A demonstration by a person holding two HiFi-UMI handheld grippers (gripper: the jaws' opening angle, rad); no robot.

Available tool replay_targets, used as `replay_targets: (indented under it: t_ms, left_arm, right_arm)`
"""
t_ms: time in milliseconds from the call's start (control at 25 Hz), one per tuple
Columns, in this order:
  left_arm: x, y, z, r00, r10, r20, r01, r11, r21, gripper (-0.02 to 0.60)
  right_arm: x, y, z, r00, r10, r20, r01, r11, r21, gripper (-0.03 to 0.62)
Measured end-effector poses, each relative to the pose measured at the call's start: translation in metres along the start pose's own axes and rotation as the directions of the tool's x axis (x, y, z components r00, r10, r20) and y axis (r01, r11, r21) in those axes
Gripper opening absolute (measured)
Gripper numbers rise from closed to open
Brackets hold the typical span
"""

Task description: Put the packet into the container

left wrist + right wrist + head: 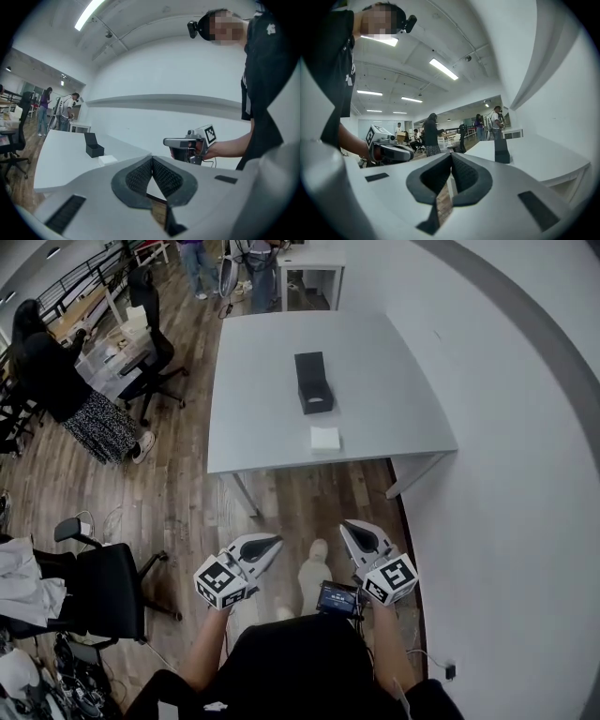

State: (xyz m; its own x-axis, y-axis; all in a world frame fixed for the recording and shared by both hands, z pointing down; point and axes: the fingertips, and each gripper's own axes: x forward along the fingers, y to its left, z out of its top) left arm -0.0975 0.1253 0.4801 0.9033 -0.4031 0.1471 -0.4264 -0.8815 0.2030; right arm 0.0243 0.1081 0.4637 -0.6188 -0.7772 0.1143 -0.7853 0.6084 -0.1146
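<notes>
A small white packet (325,439) lies flat near the front edge of the grey table (262,399). Just behind it stands a black container (313,382) with its lid raised. Both show small in the left gripper view, the packet (108,160) in front of the container (93,146). In the right gripper view only the container (502,151) shows on the table. My left gripper (272,545) and right gripper (352,531) are held low over the floor, well short of the table, both shut with nothing between the pads.
A white curved wall (506,427) runs along the right of the table. Black office chairs (103,592) stand on the wood floor to the left. A person (66,390) stands at far left, others at the back by a white desk (309,268).
</notes>
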Motion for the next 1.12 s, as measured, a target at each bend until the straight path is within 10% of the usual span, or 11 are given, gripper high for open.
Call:
replay_targets:
  t_ms: [400,960,1120]
  left_arm:
    - [0.100,0.115,0.052,0.998,0.063,0.003,-0.063,0.998,0.020,0.008]
    - [0.199,0.202,0.058,0.992,0.116,-0.046,-0.117,0.993,-0.028,0.008]
    - [0.195,0.222,0.051,0.989,0.135,-0.055,-0.139,0.988,-0.062,0.008]
  right_arm:
    - [0.101,-0.136,0.034,0.997,0.079,0.002,-0.079,0.996,-0.030,0.021]
    - [0.180,-0.232,-0.002,0.930,0.250,-0.269,-0.293,0.947,-0.133,0.026]
    - [0.202,-0.230,-0.027,0.871,0.299,-0.391,-0.381,0.912,-0.153,0.197]
